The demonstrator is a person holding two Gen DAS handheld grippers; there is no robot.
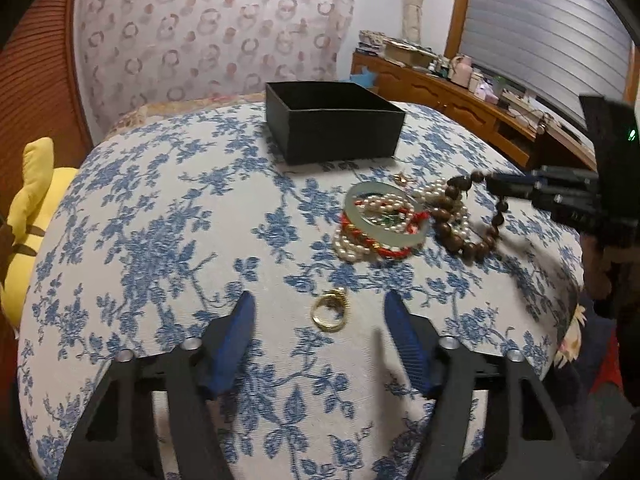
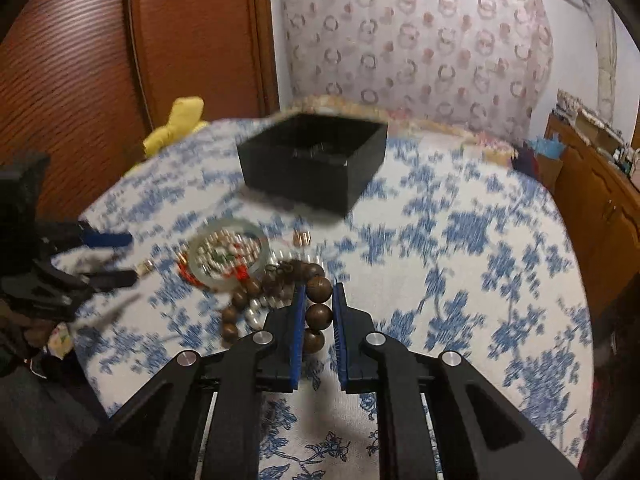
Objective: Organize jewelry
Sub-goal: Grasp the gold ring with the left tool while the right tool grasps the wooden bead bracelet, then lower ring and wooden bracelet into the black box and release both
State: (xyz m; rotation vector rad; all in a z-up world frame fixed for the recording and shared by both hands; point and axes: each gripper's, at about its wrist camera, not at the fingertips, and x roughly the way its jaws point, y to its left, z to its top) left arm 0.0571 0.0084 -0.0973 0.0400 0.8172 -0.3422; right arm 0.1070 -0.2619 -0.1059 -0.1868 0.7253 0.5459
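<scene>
A gold ring (image 1: 330,310) lies on the blue-flowered cloth (image 1: 160,220) between the spread fingers of my left gripper (image 1: 320,308), which is open and not touching it. Farther on lies a heap: a pale jade bangle (image 1: 384,237), a pearl strand (image 1: 352,249), a red cord (image 1: 386,251) and a brown wooden bead bracelet (image 1: 456,236). My right gripper (image 2: 319,292) is shut on the wooden bead bracelet (image 2: 319,315), with beads squeezed between its blue pads. An open black box (image 2: 304,176) stands behind the heap.
A yellow plush toy (image 1: 32,200) lies at the cloth's left edge. A wooden sideboard (image 1: 460,100) crowded with small items runs along the right under a window. A small gold piece (image 1: 404,178) lies between the box (image 1: 336,136) and the heap.
</scene>
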